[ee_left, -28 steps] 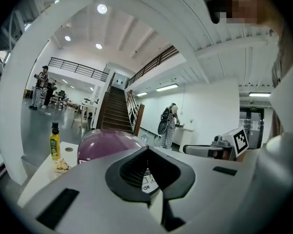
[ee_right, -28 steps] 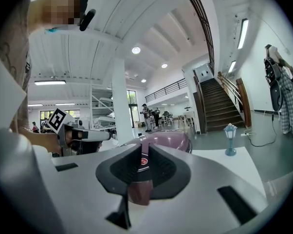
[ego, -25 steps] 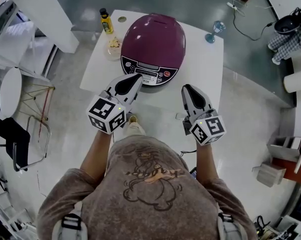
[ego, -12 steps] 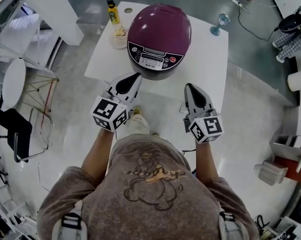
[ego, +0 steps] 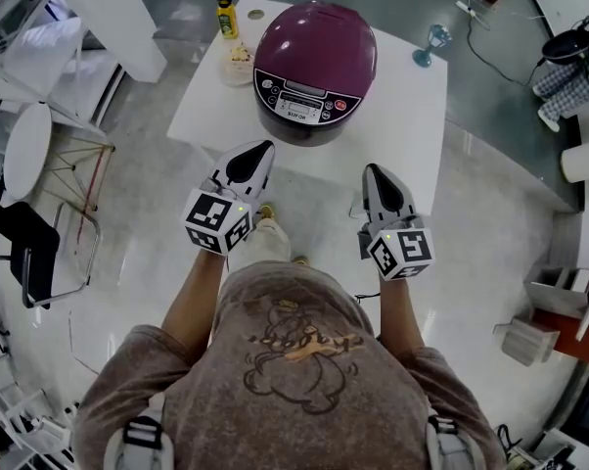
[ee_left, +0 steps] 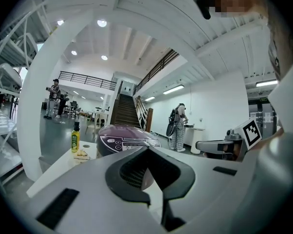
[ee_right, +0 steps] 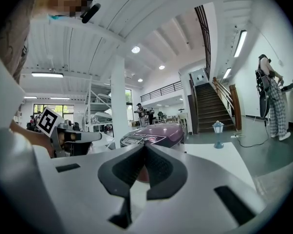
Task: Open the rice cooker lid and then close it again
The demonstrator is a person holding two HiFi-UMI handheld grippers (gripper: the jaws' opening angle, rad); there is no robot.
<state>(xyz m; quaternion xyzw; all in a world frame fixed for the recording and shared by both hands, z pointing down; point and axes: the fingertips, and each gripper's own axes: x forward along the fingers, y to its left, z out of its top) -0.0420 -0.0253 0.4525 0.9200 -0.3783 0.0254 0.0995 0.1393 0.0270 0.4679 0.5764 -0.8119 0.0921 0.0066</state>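
Observation:
The purple rice cooker (ego: 314, 52) stands on the white table (ego: 407, 116) with its lid down and its control panel facing me. My left gripper (ego: 261, 148) hovers over the table's near edge, short of the cooker's front, its jaws shut on nothing. My right gripper (ego: 372, 170) is level with it to the right, also shut and empty. In the left gripper view the left gripper (ee_left: 147, 147) points at the cooker (ee_left: 124, 139). In the right gripper view the right gripper (ee_right: 145, 145) has the cooker (ee_right: 154, 133) just left of its line.
A yellow bottle (ego: 225, 13) and a small dish of food (ego: 239, 62) stand left of the cooker. A blue goblet-like ornament (ego: 429, 45) is at the far right corner. A white pillar (ego: 113, 13) and a black chair (ego: 25, 258) stand to the left.
Both grippers have drawn back from the cooker's front toward the table's near edge. The lid has stayed down.

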